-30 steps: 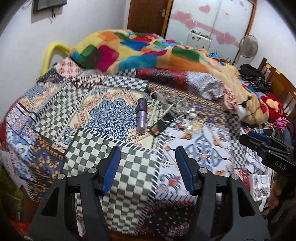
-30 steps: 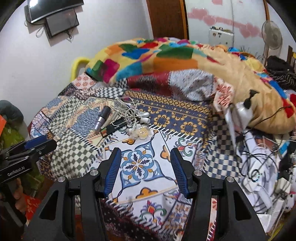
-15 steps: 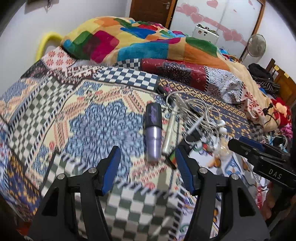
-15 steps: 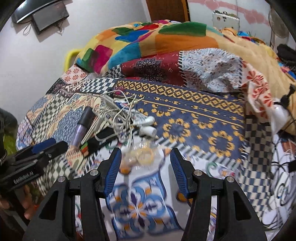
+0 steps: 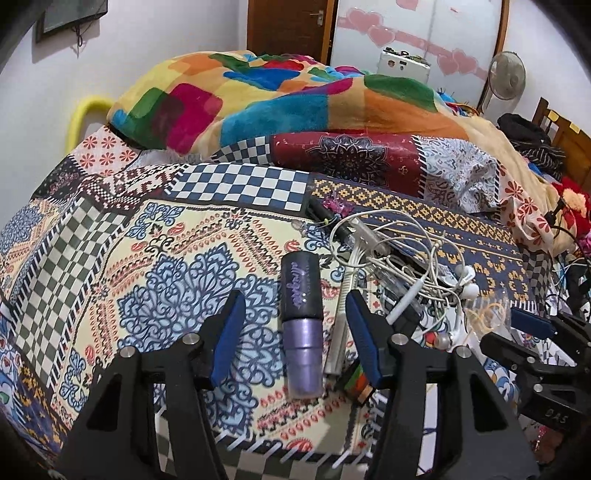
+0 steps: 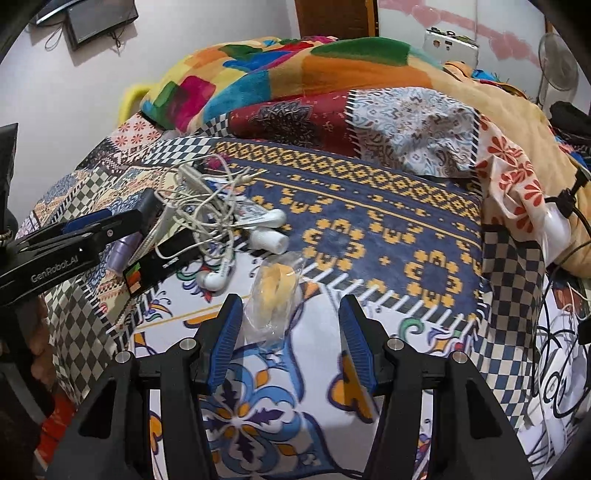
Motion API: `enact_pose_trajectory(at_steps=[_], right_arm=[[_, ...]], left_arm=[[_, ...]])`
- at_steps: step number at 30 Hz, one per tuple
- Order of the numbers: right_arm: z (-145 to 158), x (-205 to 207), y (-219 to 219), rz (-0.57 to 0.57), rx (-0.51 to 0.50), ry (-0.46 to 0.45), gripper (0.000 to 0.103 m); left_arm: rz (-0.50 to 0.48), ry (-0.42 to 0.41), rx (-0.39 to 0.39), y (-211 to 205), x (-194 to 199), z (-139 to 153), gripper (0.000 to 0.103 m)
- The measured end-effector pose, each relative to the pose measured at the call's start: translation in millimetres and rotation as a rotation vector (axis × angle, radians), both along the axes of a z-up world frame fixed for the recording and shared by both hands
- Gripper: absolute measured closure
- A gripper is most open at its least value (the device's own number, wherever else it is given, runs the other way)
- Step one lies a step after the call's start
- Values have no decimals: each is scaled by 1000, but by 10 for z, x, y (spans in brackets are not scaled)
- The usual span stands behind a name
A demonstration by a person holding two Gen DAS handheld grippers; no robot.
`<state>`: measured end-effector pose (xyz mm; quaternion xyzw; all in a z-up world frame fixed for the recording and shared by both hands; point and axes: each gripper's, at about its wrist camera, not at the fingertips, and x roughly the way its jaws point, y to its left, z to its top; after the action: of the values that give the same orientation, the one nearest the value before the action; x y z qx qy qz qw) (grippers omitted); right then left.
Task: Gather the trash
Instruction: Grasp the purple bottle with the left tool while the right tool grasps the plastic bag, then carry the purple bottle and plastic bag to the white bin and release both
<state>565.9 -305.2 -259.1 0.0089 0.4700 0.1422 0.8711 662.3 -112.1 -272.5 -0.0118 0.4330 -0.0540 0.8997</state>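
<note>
Blue pads frame the bottom of both views — my left gripper (image 5: 293, 332) has its jaws apart, and the purple tube (image 5: 301, 325) lies on the quilt (image 5: 110, 258) in the gap between them, untouched, dark cap pointing away from me. Just right of the tube sits a thin silver stick (image 5: 338, 332), its lower part inside the right pad; a black bar (image 6: 166, 264) with a coloured end label lies below and right of that.

My right gripper (image 6: 290, 341) is also spread wide. A clear bag (image 6: 275, 295) with something yellow inside rests on the quilt at the frame's centre, its lower end between the pads and nearer the left one; I cannot tell if it touches.

Further up and left of the bag, a tangle of white earphones (image 6: 210, 210) is heaped over the bar, with two white capsule-shaped pieces (image 6: 267, 230) beside it. At the upper part of both frames a multicoloured blanket (image 5: 258, 96) is piled — behind it a brown door (image 5: 290, 27), with a fan (image 5: 506, 75) at the upper right.
</note>
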Motion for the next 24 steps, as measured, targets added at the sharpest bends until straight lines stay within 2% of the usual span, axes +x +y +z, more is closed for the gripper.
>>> enact_pose_trajectory(at_steps=[5,8,10,13,17,24], right_arm=[[0,49,57,2,-18,-14,55],[-14,63,156,-9,-46,-36,67],[-21,53,161,-26,-35,-48,85],[-32,28,130,-46,3,-47,88],[-4,-20,88,-48,42,-35,90],[225,-151,5,-61,68,-50,90]], left_arm=[[2,14,13,-40,44,-88,64],[10,16,18,-40,38,-152,67],[6,1,31,-52,15,-174,76],[1,0,27,-60,-7,-171,78],[-5,8,-18,-23,-81,-92,78],[-2,-38,-58,-21,-398,353,78]])
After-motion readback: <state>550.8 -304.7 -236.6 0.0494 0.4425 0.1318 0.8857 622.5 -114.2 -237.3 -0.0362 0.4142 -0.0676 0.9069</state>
